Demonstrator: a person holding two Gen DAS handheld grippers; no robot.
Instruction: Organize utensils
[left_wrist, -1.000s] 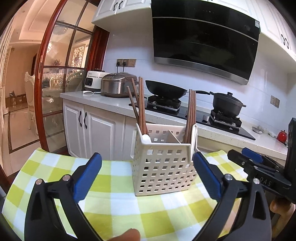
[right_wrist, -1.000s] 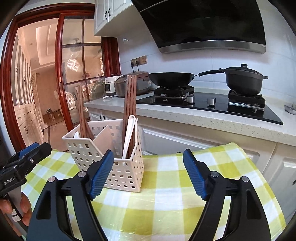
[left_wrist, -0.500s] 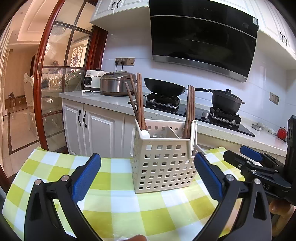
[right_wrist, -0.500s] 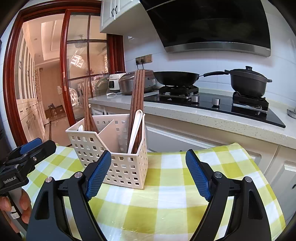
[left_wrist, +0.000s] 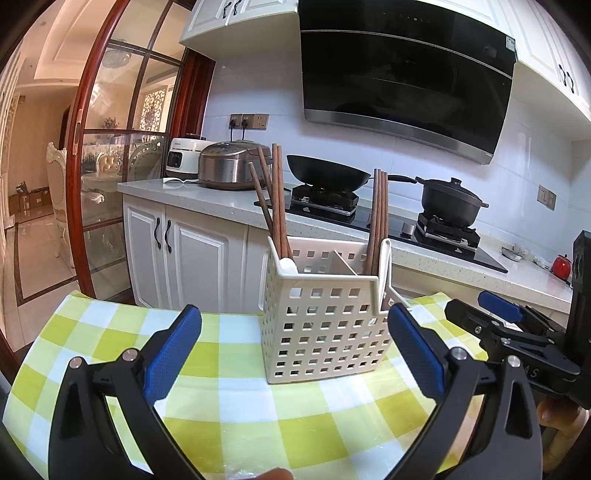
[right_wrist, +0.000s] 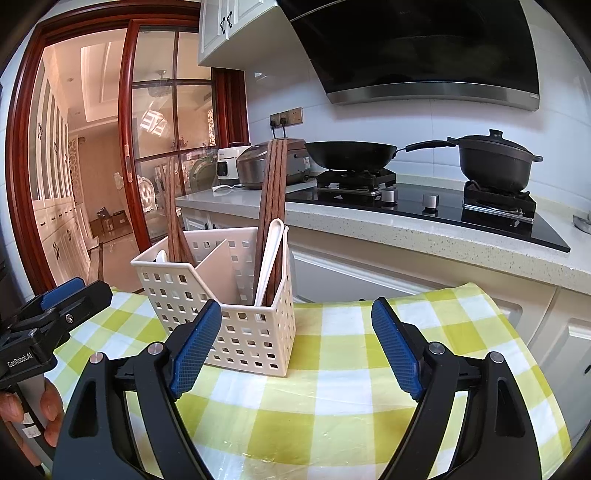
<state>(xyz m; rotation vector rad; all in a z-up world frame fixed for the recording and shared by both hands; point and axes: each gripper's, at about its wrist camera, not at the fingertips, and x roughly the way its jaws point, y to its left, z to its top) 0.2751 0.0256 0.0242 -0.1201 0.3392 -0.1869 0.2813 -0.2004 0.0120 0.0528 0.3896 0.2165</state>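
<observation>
The table, covered in a green-and-white checked cloth, carried a single white perforated caddy near its middle, well short of the edges. The caddy was split by a slanted divider into two compartments, and both already held utensils: one bundle of brown chopsticks with a white spoon in the left compartment as the left wrist camera saw it, another bundle of chopsticks and a long white spoon in the other.

The left claw stood spread wide and empty, the caddy just ahead between its blue pads. The right claw had just been opening and was likewise spread, nothing between its jaws, its left pad near the caddy's front corner.

The likeliest trouble looked to be the caddy itself. It seemed light and top-heavy with tall sticks, so a nudge from either pad could slide it on the cloth or tip it and spill the bundles. The cloth might also bunch and drag. The chopsticks leaned loosely, so a claw reaching in could knock them across the divider, and the two claws, close together, might collide.
</observation>
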